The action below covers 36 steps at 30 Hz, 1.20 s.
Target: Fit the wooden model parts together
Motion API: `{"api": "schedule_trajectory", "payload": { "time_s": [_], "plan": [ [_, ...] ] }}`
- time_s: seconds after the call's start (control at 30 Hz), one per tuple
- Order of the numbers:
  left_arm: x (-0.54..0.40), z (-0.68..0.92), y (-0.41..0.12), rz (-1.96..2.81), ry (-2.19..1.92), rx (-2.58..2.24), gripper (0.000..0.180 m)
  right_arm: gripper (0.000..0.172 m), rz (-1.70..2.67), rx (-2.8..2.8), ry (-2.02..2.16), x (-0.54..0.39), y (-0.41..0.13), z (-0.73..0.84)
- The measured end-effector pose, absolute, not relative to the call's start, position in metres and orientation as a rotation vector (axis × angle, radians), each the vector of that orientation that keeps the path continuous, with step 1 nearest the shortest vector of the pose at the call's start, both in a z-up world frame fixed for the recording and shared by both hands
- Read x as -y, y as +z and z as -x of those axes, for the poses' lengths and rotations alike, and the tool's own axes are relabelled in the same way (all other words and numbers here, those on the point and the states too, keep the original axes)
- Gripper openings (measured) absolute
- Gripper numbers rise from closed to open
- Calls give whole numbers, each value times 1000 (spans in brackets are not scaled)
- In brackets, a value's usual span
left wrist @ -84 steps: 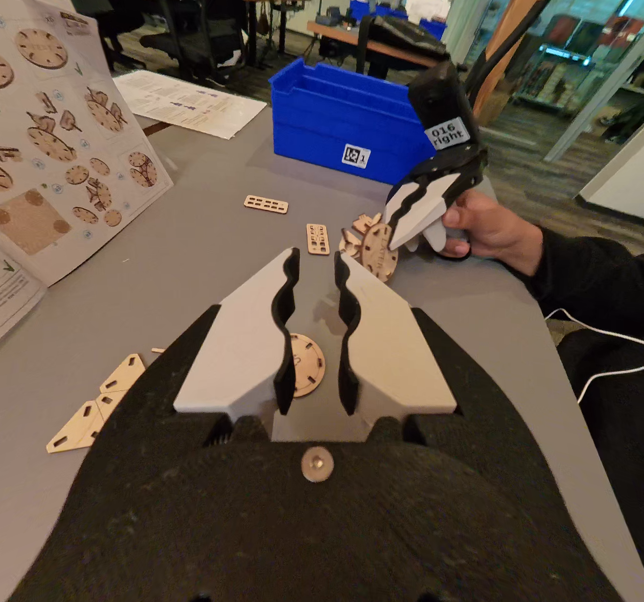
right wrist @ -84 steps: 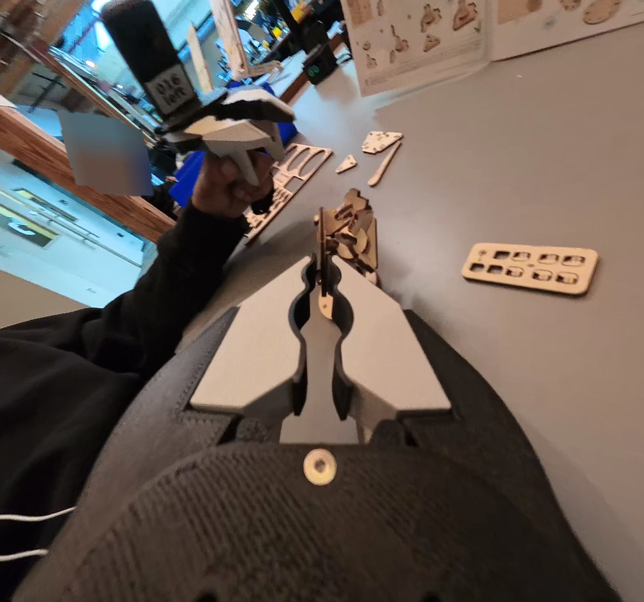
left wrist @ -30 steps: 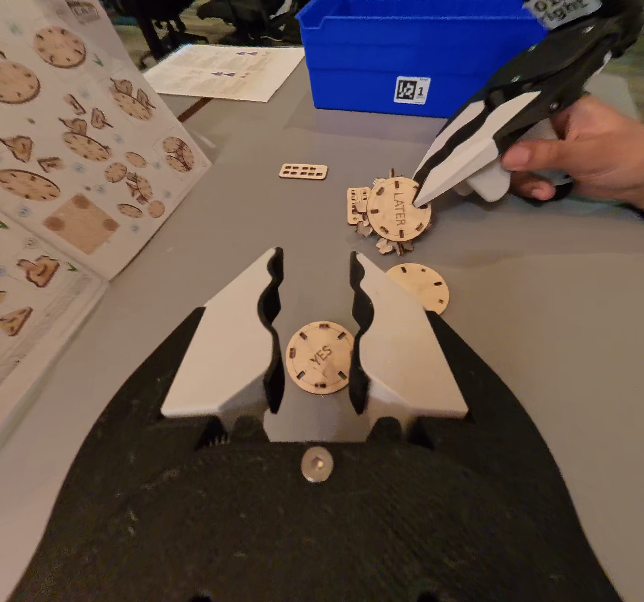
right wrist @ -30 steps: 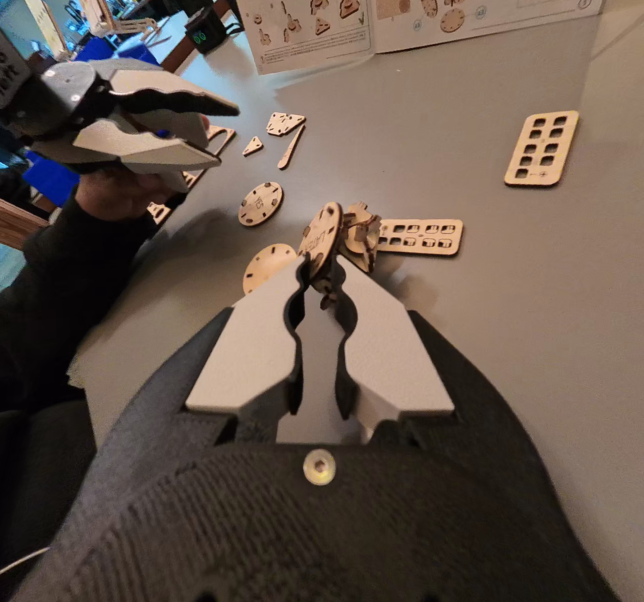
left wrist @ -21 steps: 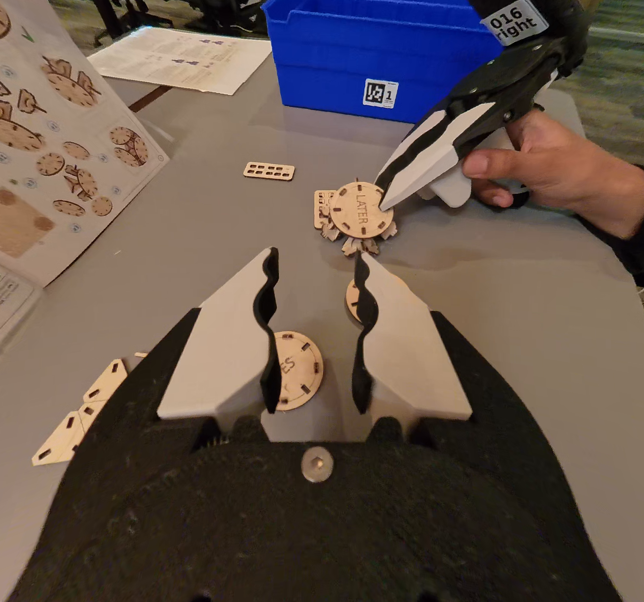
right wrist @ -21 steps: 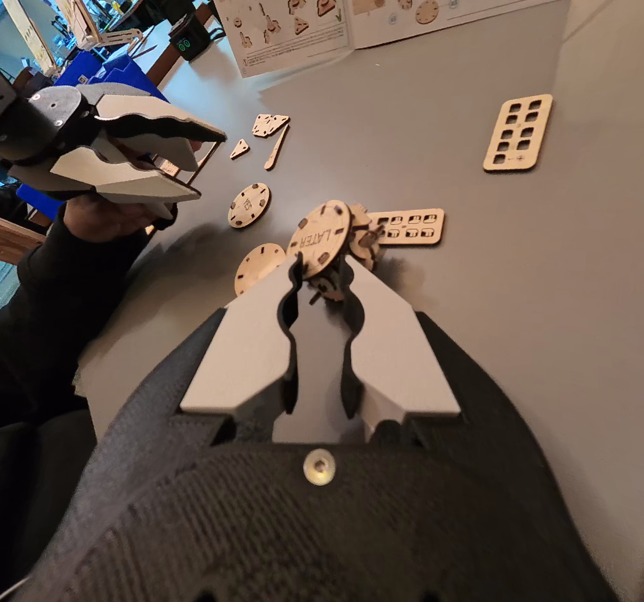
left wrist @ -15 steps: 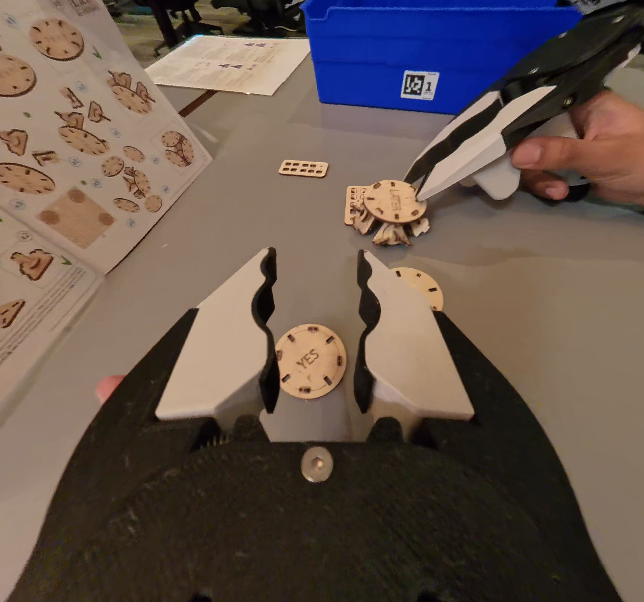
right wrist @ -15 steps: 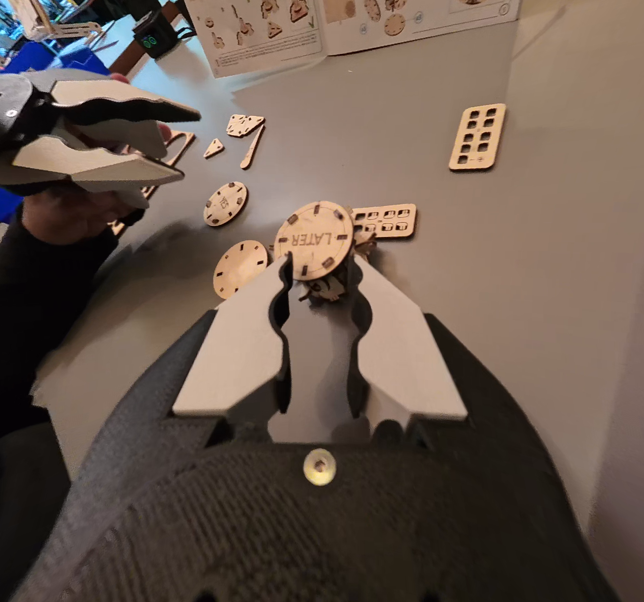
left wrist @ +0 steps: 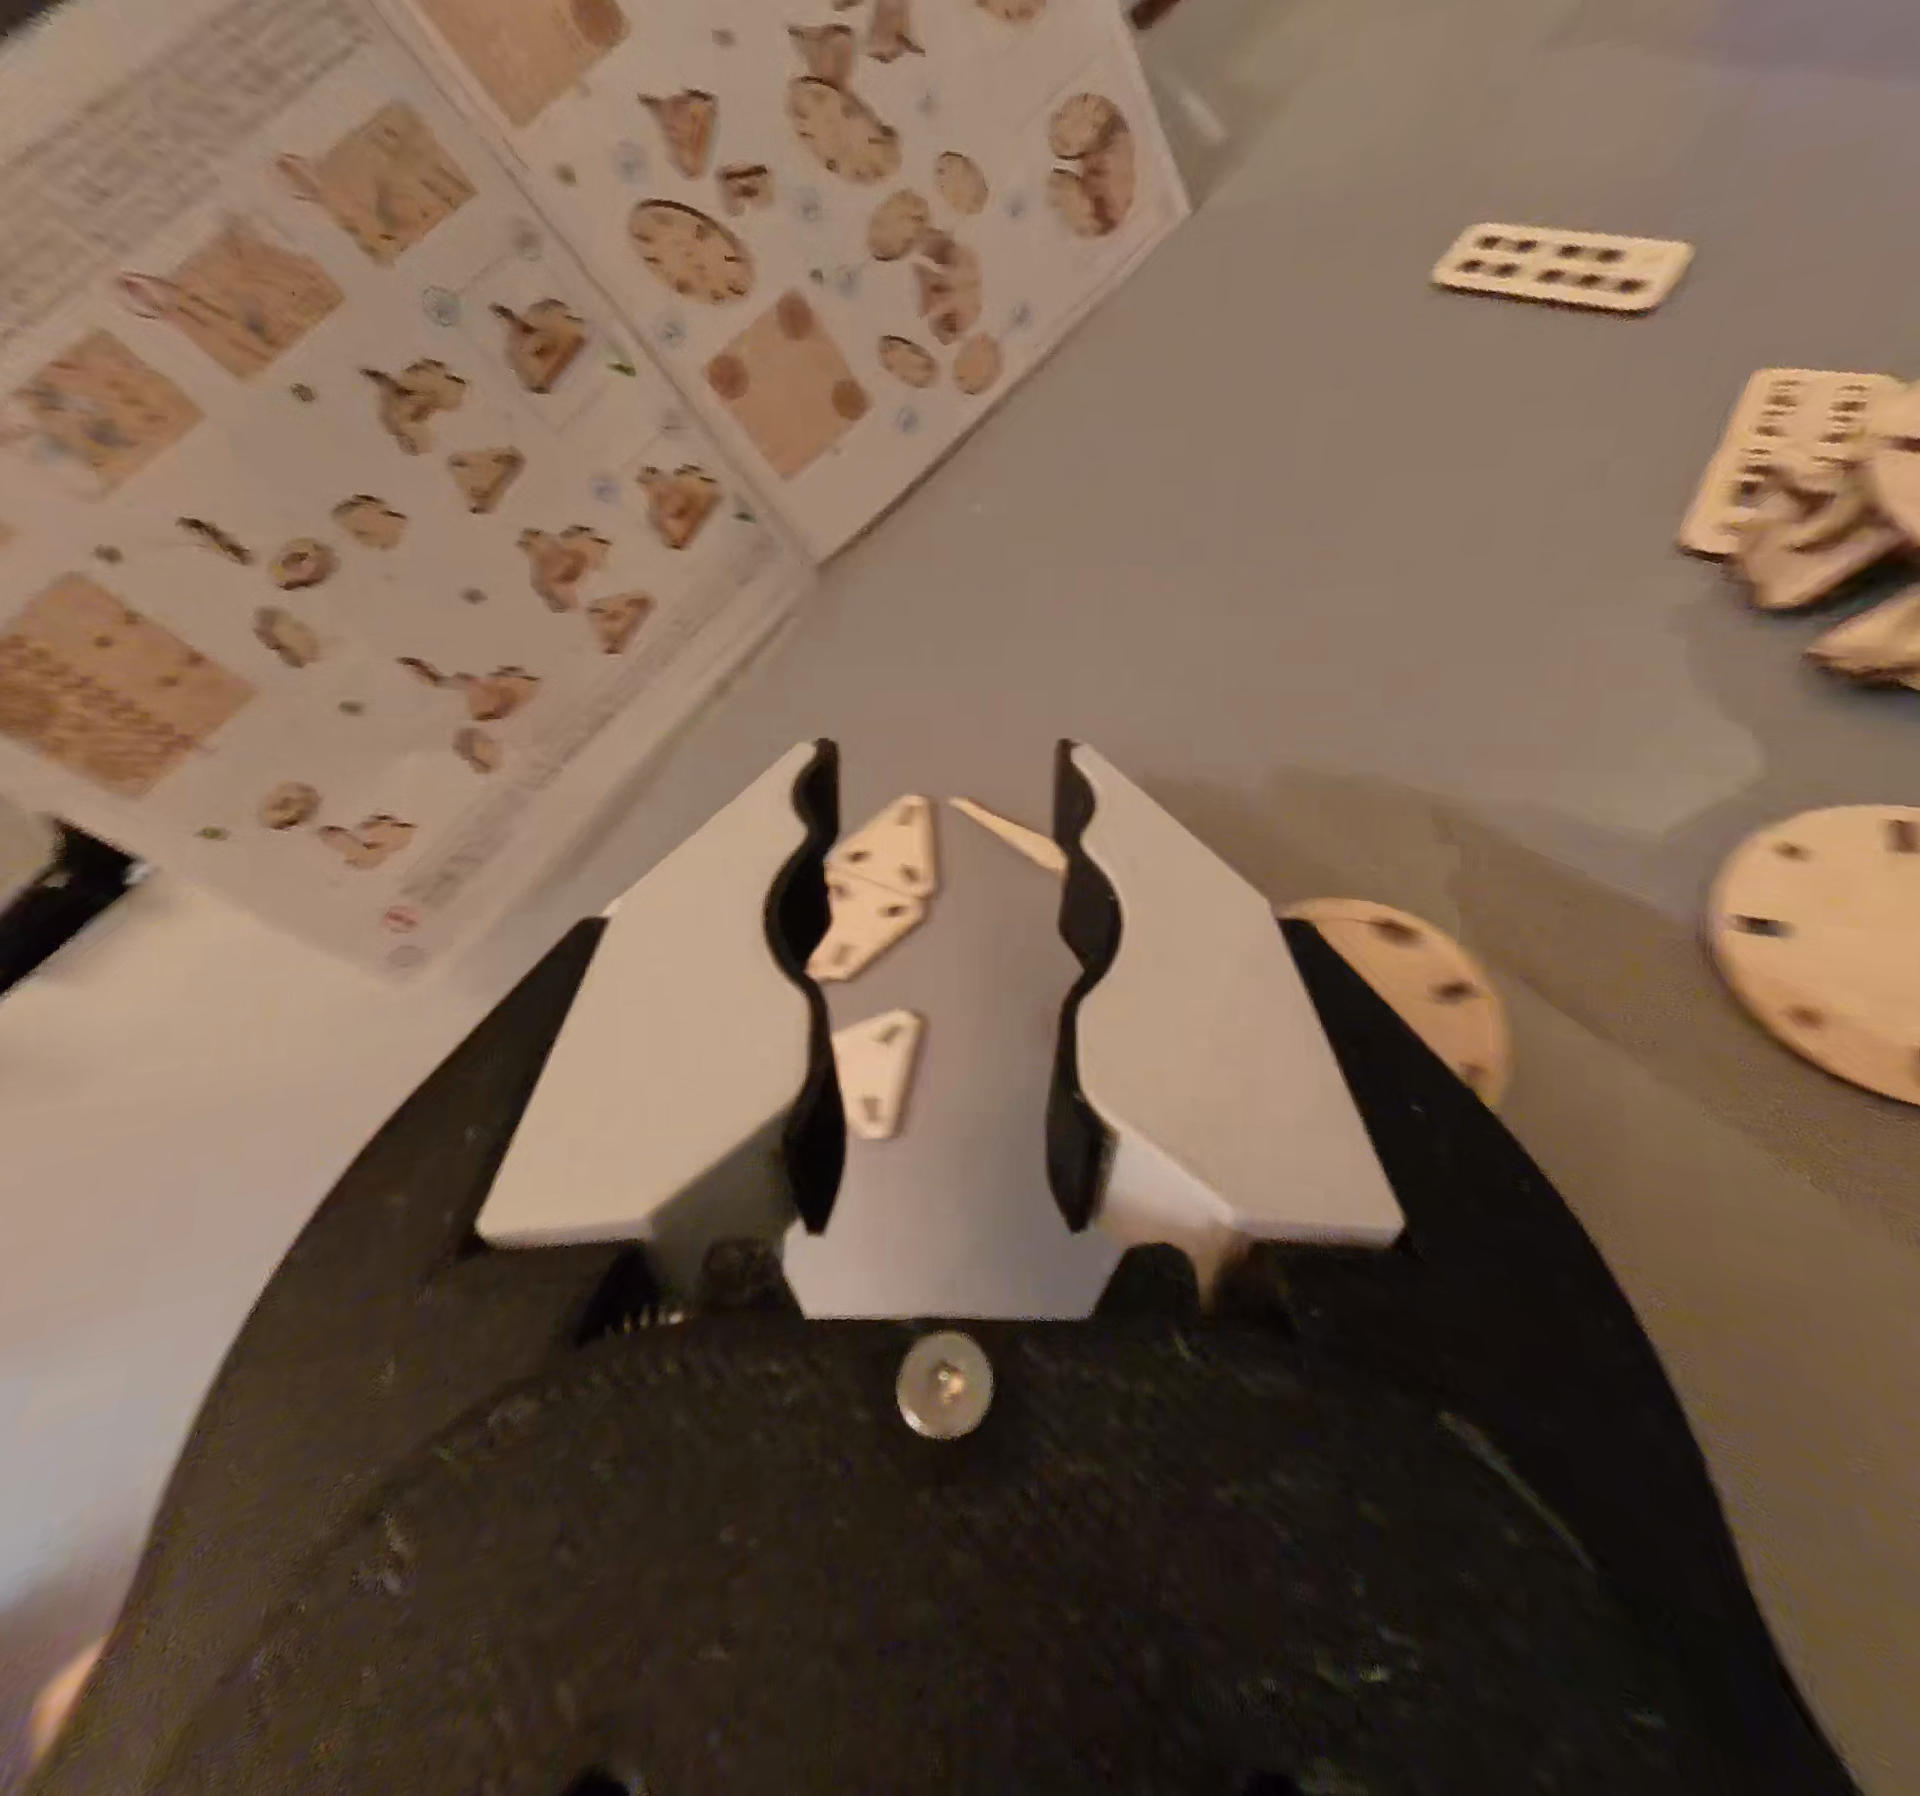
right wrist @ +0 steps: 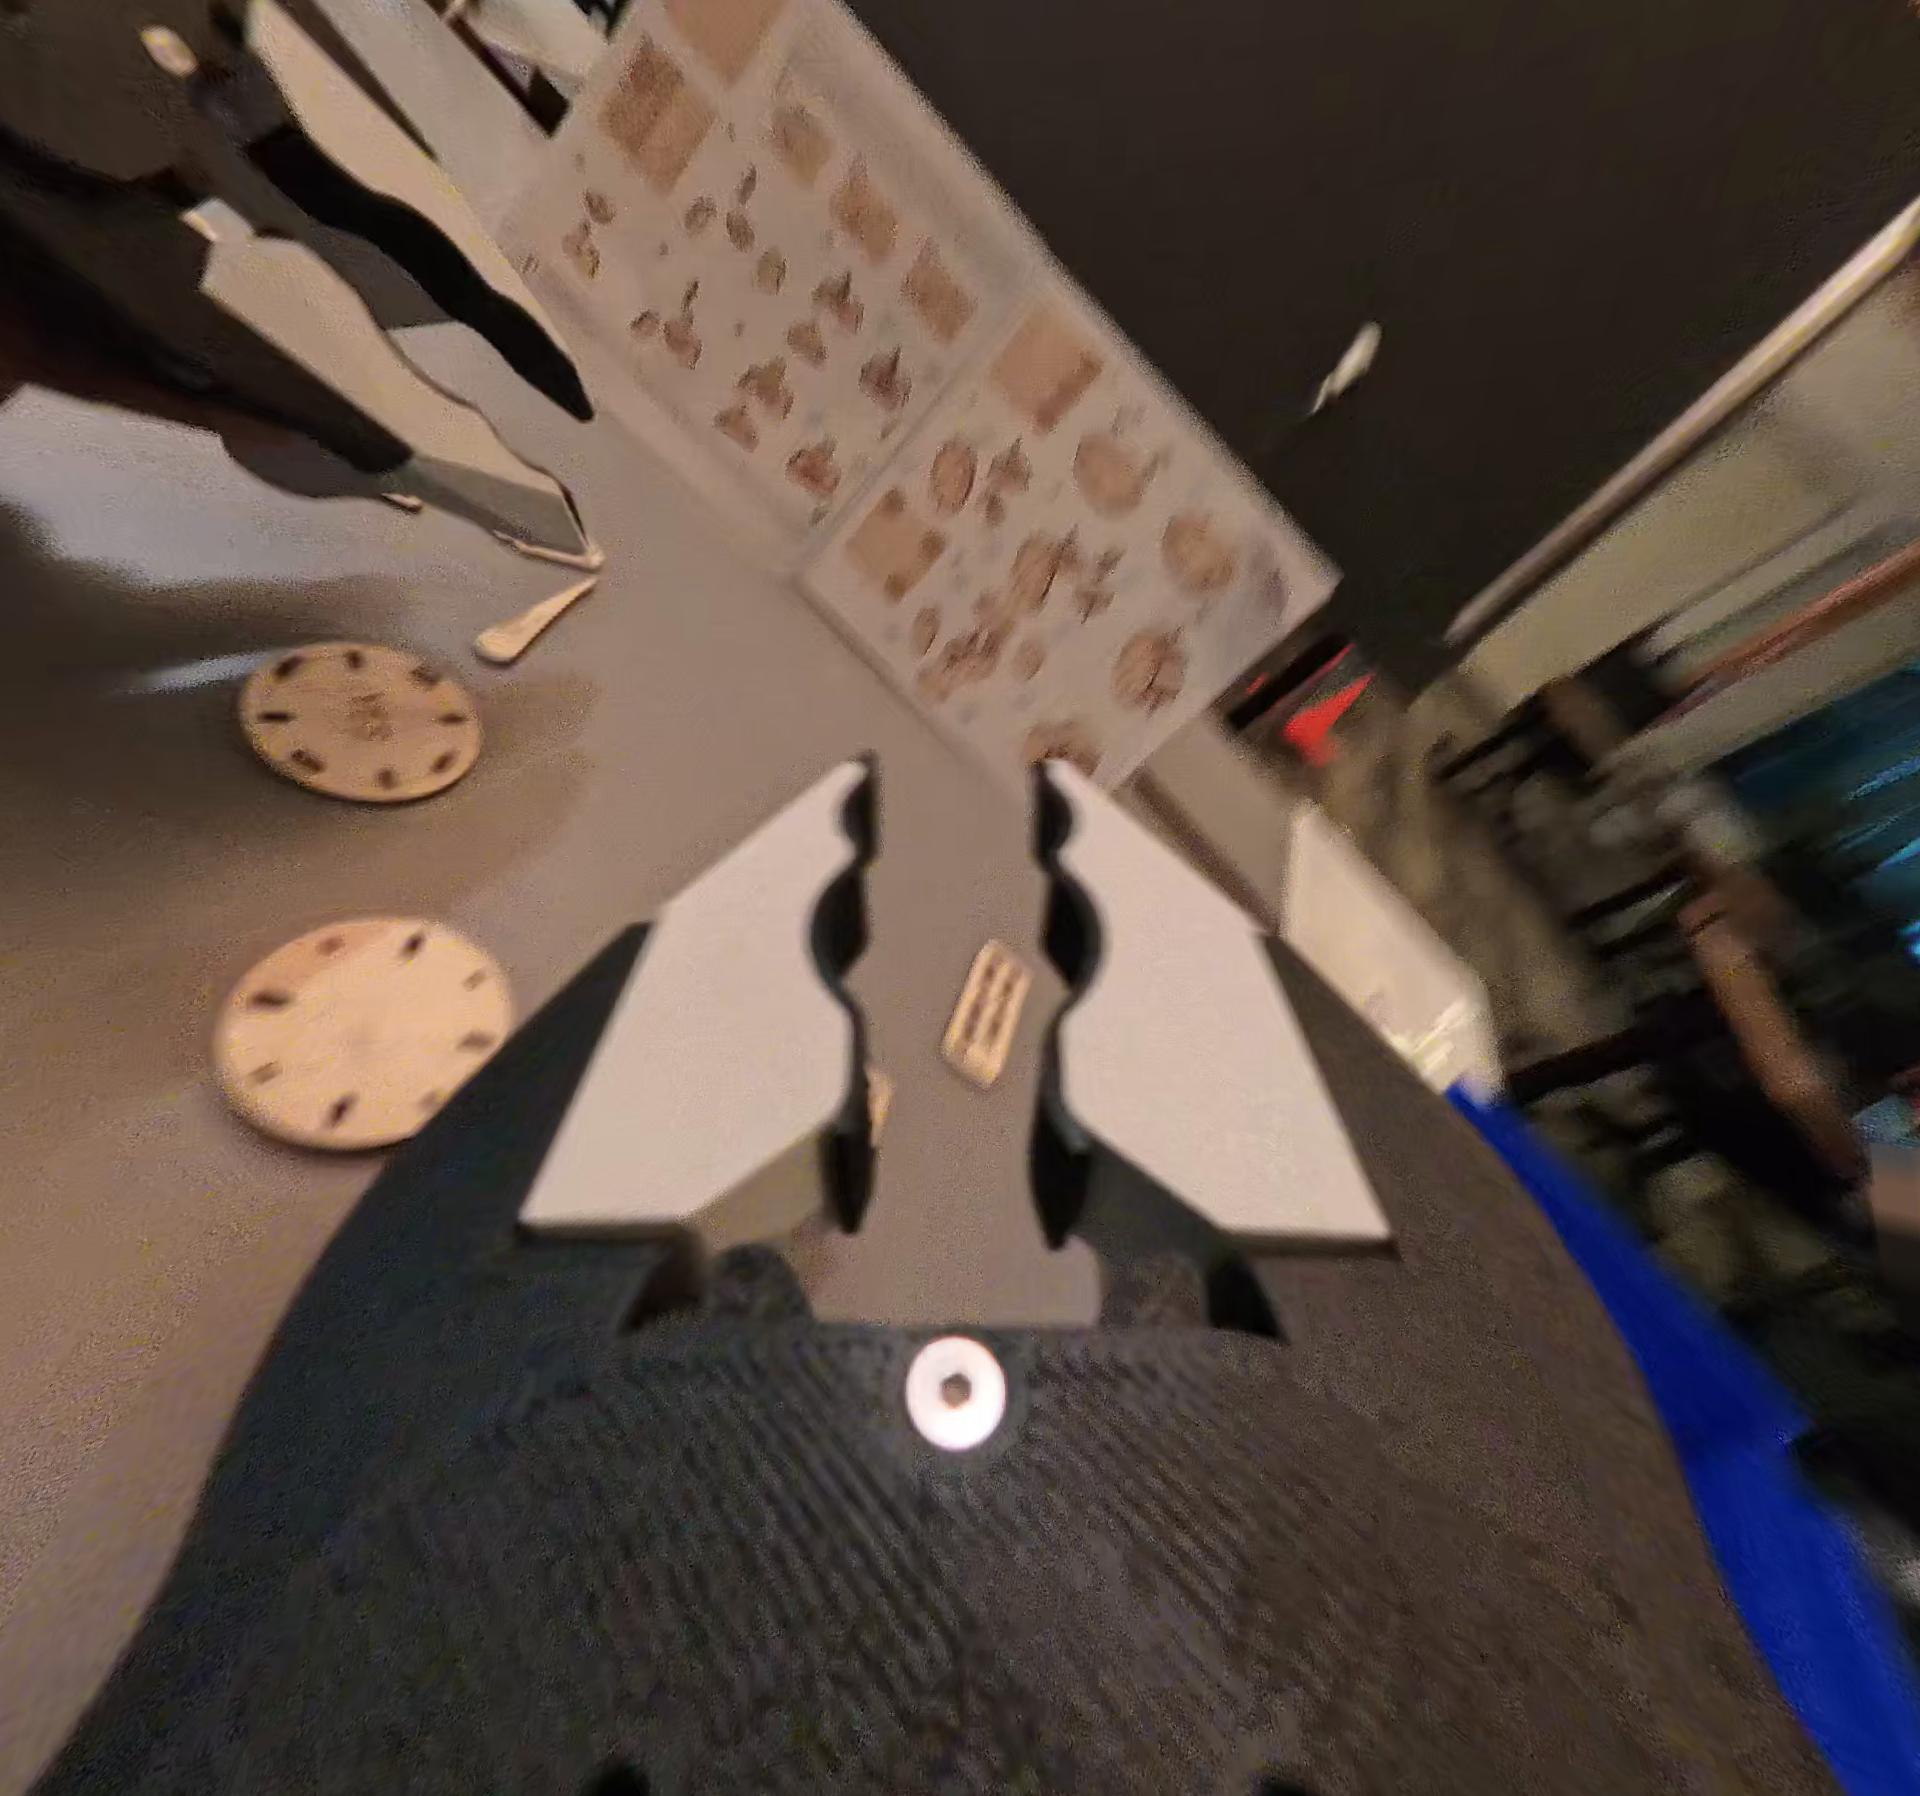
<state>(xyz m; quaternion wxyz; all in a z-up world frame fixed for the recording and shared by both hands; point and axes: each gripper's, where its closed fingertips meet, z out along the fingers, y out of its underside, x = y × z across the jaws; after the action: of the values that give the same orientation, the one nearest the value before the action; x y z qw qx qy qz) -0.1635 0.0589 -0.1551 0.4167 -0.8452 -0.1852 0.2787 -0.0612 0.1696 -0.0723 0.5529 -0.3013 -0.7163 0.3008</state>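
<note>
Both hand-held grippers hang open and empty over a grey worktop [left wrist: 1299, 551]: the left hand-held gripper [left wrist: 943, 759] above small wooden triangles [left wrist: 883, 873] at frame centre, the right hand-held gripper [right wrist: 954, 780] above a slotted wooden strip [right wrist: 985, 1014]; two wooden discs [right wrist: 358, 720] lie loose at left

pale wooden cut-outs [left wrist: 881, 873], discs [right wrist: 361, 720] and instruction sheet [left wrist: 499, 292] on grey table [left wrist: 1299, 603]

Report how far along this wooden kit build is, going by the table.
Done: one small part-built cluster lies on the table. In hand: nothing; left gripper and right gripper are both open. Left: loose discs, triangular pieces, slotted strip.
</note>
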Motion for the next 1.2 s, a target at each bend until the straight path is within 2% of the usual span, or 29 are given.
{"api": "schedule_trajectory", "payload": {
  "time_s": [0.03,0.07,0.13,0.2,0.3,0.33,0.37,0.43,0.6,0.77,1.03,1.13,1.2],
  "plan": [
    [-52,176,-150,2121,733,466,35,8,609,1658,705,-162,-59,68],
    [-43,187,-144,2116,781,470,29,2,543,1619,733,-155,-46,74],
    [-30,201,-132,2094,869,477,15,0,528,1617,804,-150,-38,86],
    [-34,193,-126,2058,859,435,0,15,609,1634,839,-161,-44,96],
    [-41,182,-127,1998,947,375,0,18,744,1591,1081,-172,-52,93],
    [-39,185,-129,2016,1036,335,0,14,800,1595,1215,-169,-55,89],
    [-37,188,-130,2039,1111,290,0,1,860,1593,1345,-166,-55,85],
    [-39,188,-135,2061,1119,275,0,0,951,1603,1503,-163,-55,80],
    [-46,172,-156,2154,861,411,0,0,933,1705,1317,-155,-70,80],
    [-53,158,-152,2181,955,243,0,0,773,2007,1344,-107,-93,53],
    [-64,115,-148,2179,836,185,0,42,683,2243,847,-107,-115,23],
    [-67,71,-153,2218,666,163,0,57,668,2293,767,-102,-119,4],
    [-69,36,-158,2249,557,120,12,64,649,2305,757,-97,-119,-9]
  ]
}}
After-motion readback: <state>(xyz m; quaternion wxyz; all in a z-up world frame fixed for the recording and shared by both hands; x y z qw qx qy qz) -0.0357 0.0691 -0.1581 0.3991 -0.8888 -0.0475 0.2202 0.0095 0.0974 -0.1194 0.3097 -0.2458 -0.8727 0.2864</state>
